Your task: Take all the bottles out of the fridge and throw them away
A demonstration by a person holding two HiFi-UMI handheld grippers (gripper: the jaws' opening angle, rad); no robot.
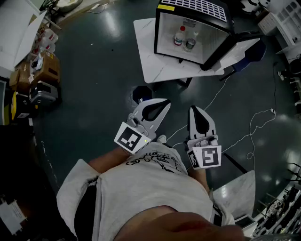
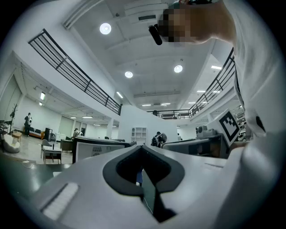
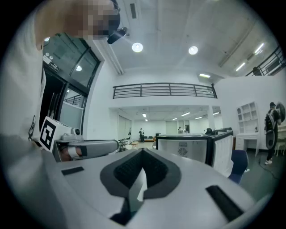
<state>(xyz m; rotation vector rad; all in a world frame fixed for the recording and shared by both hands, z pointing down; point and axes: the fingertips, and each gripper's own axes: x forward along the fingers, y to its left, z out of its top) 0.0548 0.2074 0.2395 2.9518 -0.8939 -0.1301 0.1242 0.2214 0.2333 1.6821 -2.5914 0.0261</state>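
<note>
- The bottles (image 1: 179,36) stand upright inside the fridge (image 1: 197,9), at least two side by side on its lit shelf. We cannot tell whether a third stands behind them. They are ahead of the left claw (image 1: 163,102) and the right claw (image 1: 196,111), and well apart from both.
- The fridge's door (image 1: 225,49) is swung wide to the right. We judge that the opening allows a straight reach from the front, so no claw has to deal with the door first.
- The fridge sits on a white surface (image 1: 148,56) ahead of the claws, which raises the bottles off the floor (image 1: 94,70) to an easier height.
- The left claw's jaws are pressed together with nothing between them. Only the open hall shows past its tips.
- The right claw is likewise fully closed and empty.
- We hold the two claws level, side by side and close to our body. We read this as a carrying pose for the walk up, with the jaws closed because nothing is in reach.
- Every bottle we can see is in the fridge, so we judge the task hardly begun. The next move calls for stepping closer and opening one claw.
- A white cable (image 1: 256,124) trails over the floor ahead and to the right of the right claw, and we could catch a foot on it.
- We cannot make out a bin.
</note>
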